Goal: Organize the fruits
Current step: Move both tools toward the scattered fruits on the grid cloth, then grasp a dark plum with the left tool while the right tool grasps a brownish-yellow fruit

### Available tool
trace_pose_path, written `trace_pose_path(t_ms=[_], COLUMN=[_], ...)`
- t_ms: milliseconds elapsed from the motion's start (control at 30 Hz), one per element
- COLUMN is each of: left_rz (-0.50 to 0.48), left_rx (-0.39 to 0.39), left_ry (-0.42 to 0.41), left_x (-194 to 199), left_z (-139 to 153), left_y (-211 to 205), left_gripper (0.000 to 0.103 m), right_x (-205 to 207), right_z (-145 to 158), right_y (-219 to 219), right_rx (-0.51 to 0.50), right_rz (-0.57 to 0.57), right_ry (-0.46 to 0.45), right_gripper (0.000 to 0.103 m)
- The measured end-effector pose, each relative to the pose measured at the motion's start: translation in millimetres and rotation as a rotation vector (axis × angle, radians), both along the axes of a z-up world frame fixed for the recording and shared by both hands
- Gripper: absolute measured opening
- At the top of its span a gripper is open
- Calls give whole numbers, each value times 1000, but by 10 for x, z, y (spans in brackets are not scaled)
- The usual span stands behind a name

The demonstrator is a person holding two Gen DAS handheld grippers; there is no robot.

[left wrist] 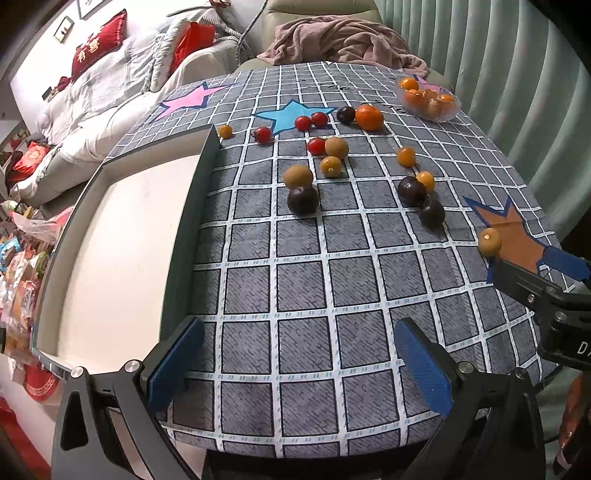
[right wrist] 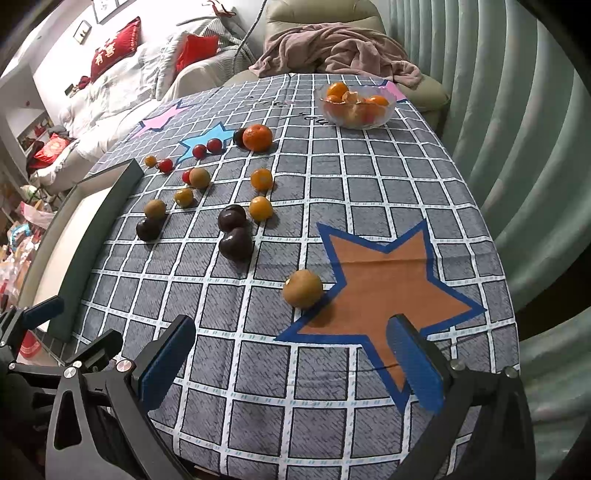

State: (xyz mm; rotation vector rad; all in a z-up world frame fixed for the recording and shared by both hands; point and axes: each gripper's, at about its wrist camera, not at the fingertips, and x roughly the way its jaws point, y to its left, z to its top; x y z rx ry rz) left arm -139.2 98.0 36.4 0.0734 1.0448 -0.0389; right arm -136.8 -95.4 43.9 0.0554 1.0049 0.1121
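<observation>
Both claws, left claw (left wrist: 299,363) and right claw (right wrist: 291,363), hang spread and empty near scattered fruit (right wrist: 303,288).

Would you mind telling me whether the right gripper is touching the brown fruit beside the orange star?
Apart. The right wrist view shows bare cloth between the open right gripper and the brown fruit.

a lived-in home sitting room

a sofa (left wrist: 110,92) draped in white bedding holds red embroidered cushions (left wrist: 98,46). a padded armchair (right wrist: 317,14) carries a crumpled pink blanket (right wrist: 332,51). pleated green curtains (right wrist: 498,110) hang beside a table under a checked cloth (right wrist: 369,177), and framed pictures (right wrist: 83,31) hang on the wall.
</observation>
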Motion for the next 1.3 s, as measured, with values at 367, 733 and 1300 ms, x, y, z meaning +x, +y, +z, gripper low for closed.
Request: trace_pose_path(t_ms=[367, 733, 1300], left_rz=[3, 10, 7], left_rx=[5, 11, -14], left_ry=[12, 13, 49], left_x=[42, 137, 672], left_z=[-30, -42, -152], left_y=[-13, -9, -97], left_gripper=[103, 103, 103], right_x=[13, 35, 127], right_z=[-52, -108, -256], right_y=[-35, -73, -180], right_rx=[10, 17, -7], right_rz=[-9, -19, -40], right_ry=[11, 22, 44], right_gripper=[103, 103, 103])
